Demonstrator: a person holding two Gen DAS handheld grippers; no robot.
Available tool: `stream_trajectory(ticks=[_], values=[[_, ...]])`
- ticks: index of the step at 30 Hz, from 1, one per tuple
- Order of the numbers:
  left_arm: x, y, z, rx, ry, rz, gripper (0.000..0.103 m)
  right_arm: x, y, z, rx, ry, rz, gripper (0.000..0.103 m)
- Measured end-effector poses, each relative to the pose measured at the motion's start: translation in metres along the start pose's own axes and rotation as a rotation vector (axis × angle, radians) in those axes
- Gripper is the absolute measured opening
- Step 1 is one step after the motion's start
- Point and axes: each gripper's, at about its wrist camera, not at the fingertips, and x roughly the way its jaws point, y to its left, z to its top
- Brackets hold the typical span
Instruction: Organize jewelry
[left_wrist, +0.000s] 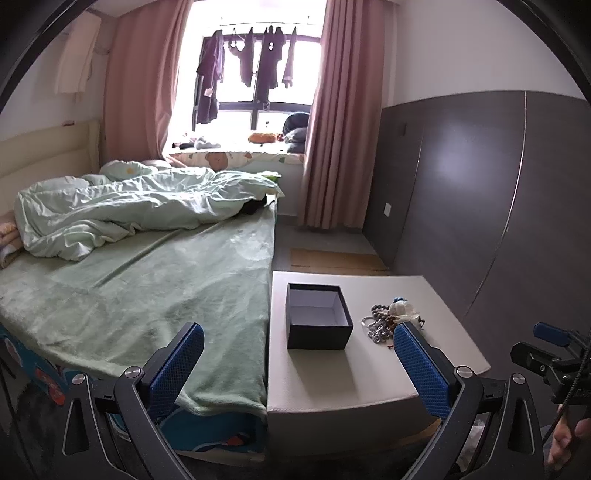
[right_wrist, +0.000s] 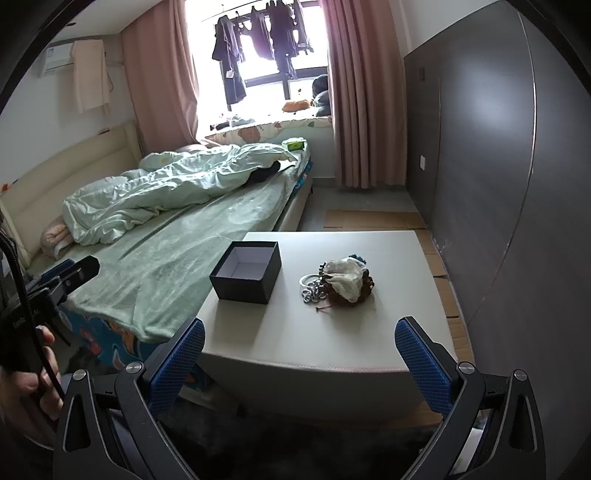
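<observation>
The left gripper (left_wrist: 298, 363) has its jaws spread wide and grasps nothing; its blue-padded fingers (left_wrist: 177, 365) frame the near edge of the white desk (left_wrist: 321, 384) without touching anything on it. The right gripper (right_wrist: 300, 356) is likewise fully released and empty, hovering short of the desk's front edge.

The jewelry pile (right_wrist: 338, 286) lies on the desk to the right of an open black box (right_wrist: 246, 271), near it but apart. The box stands upright with a pale lining and looks empty as far as its inside can be seen.

In the left wrist view the right-hand finger covers the near part of the pile (left_wrist: 389, 319), so only beads, a silver chain and something white show. The right wrist view gives the whole heap: a crumpled white cloth or pouch on top, brown beads beneath, silver links and a ring-shaped bangle at the left, a thin red cord in front. Single pieces are too tangled to tell apart.

Each view catches the other gripper at its edge, with part of a hand (right_wrist: 35, 373) holding it. A bed (left_wrist: 129, 288) with a green blanket adjoins the desk.
</observation>
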Motion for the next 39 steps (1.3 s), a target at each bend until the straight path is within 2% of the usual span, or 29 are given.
stream_trajectory(ticks=[6,12,17,29,33,37,39], values=[[0.013,0.003,0.007,0.003,0.042,0.052,0.103,0.006,-0.001,0.003,-0.019,0.013,0.023,0.103],[0.026,0.001,0.022,-0.009,0.084,0.030,0.103,0.013,-0.009,0.018,-0.035,0.023,0.077,0.103],[0.032,-0.013,0.039,0.005,0.091,-0.017,0.103,0.020,-0.020,0.038,-0.021,0.038,0.096,0.103],[0.082,-0.049,0.073,0.015,0.186,-0.156,0.102,0.053,-0.058,0.100,0.126,0.090,0.138,0.103],[0.102,-0.061,0.081,0.028,0.213,-0.197,0.101,0.066,-0.068,0.110,0.157,0.121,0.142,0.103],[0.131,-0.079,0.083,0.054,0.274,-0.251,0.096,0.081,-0.079,0.114,0.178,0.132,0.137,0.103],[0.149,-0.090,0.081,0.075,0.307,-0.281,0.089,0.091,-0.088,0.110,0.202,0.137,0.139,0.103]])
